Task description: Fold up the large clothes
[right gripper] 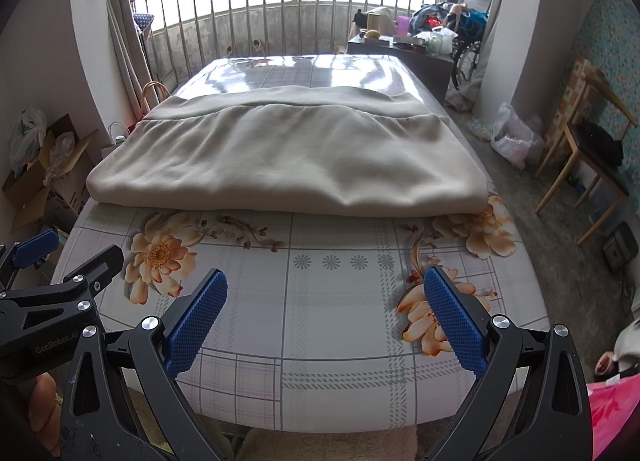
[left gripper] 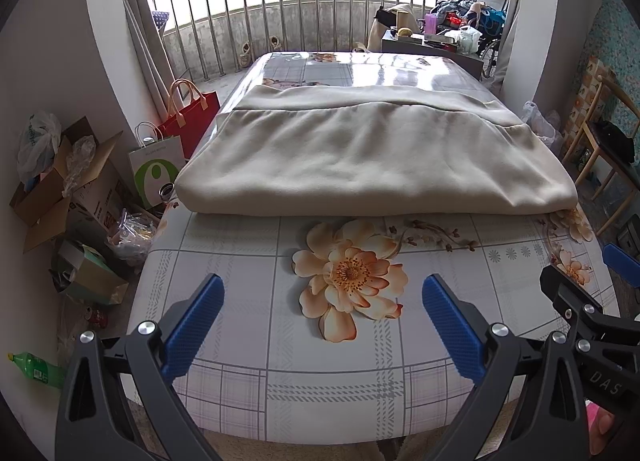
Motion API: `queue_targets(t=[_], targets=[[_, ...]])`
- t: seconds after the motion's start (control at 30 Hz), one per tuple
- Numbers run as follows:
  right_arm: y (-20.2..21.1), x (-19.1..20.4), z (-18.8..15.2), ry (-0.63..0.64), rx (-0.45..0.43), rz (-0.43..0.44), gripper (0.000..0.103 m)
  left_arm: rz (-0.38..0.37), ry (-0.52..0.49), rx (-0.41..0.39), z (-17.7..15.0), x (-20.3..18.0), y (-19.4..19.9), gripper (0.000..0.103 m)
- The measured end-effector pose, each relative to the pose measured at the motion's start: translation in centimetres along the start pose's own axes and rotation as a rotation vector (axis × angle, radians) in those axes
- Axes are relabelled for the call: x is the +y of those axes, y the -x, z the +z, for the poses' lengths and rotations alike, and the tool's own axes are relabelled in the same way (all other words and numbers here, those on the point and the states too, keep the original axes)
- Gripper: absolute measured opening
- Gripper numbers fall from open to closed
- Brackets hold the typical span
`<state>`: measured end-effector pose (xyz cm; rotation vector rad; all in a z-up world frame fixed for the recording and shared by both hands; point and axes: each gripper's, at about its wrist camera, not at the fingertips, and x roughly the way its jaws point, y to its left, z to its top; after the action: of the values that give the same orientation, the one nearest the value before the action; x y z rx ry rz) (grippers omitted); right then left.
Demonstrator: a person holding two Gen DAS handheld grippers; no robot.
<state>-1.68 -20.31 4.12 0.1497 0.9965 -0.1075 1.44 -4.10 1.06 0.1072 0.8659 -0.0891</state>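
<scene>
A large beige garment lies folded flat across the middle of the table, which wears a flowered plaid cloth. My left gripper hovers open over the near table edge, well short of the garment, nothing between its blue pads. My right gripper stands open too, beside the left one and just as far from the fabric. Each gripper shows at the other view's side: the right gripper at the right, the left gripper at the left.
Left of the table sit paper bags, cardboard boxes and a green bottle on the floor. A wooden chair and a plastic bag stand to the right. A railing and a cluttered cabinet lie beyond.
</scene>
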Motion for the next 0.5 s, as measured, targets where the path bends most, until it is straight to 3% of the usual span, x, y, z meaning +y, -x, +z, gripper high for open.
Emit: queue_targets(t=[0.5], targets=[[-0.04,-0.09,0.0,-0.002,0.003,0.001,0.095,0.0,0.0,0.0,0.02,0.07,0.02,0.097]])
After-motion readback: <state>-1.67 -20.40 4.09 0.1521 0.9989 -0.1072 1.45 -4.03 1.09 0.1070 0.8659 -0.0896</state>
